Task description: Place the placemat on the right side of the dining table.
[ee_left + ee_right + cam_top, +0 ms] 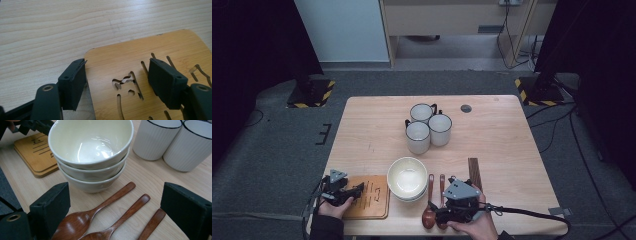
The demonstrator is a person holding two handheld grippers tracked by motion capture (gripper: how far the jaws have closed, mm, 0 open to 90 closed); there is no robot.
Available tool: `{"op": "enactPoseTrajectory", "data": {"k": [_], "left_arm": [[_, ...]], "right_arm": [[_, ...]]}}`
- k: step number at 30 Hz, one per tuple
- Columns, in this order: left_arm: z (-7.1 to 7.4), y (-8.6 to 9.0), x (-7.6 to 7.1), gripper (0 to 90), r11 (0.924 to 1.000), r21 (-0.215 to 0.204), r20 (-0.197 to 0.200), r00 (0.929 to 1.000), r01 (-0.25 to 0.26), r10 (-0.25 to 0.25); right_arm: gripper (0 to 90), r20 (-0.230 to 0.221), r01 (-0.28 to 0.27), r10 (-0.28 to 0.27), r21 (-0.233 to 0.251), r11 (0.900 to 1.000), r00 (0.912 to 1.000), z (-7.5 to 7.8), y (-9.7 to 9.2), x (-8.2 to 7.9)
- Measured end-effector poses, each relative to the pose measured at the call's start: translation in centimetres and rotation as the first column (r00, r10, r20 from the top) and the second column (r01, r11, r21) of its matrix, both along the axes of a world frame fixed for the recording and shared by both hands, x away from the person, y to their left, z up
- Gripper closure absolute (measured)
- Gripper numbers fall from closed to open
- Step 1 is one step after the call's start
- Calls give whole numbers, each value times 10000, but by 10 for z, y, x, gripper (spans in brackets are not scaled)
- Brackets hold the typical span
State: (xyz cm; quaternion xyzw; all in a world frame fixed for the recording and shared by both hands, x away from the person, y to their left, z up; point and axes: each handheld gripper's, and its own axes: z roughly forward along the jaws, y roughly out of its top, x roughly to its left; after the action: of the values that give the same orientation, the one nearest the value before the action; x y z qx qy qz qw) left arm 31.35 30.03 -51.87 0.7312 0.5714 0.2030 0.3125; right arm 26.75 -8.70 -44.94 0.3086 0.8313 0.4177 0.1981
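A bamboo board (373, 200) with cut-out slots lies at the table's front left. My left gripper (358, 190) is open at its near left corner. In the left gripper view one jaw stands at the board's (125, 55) edge and the other over its top, with the left gripper (117, 67) pressing on nothing. Three wooden spoons (430, 200) lie side by side at the front. My right gripper (439, 212) is open low over their bowl ends. In the right gripper view the spoons (100, 207) lie between the wide jaws of the right gripper (116, 195).
Three stacked cream bowls (407, 177) (91, 150) stand between board and spoons. Three white mugs (427, 127) (175, 142) cluster at mid-table. A dark wooden strip (474, 172) lies right of the spoons. The table's front edge (412, 231) is near both hands.
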Motion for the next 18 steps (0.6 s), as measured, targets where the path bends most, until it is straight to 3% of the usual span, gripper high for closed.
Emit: {"op": "enactPoseTrajectory", "data": {"k": [13,18], "left_arm": [[1,10,-1,304,9999,21,-24,9999,141,-141],[0,13,0,303,9997,-9,-2,9997,250,-250]], "right_arm": [[100,-220,-279,283,172,9995,9994,-6,18,-8],[98,-182,-121,125,201,9997,9998,-12,24,-10]]}}
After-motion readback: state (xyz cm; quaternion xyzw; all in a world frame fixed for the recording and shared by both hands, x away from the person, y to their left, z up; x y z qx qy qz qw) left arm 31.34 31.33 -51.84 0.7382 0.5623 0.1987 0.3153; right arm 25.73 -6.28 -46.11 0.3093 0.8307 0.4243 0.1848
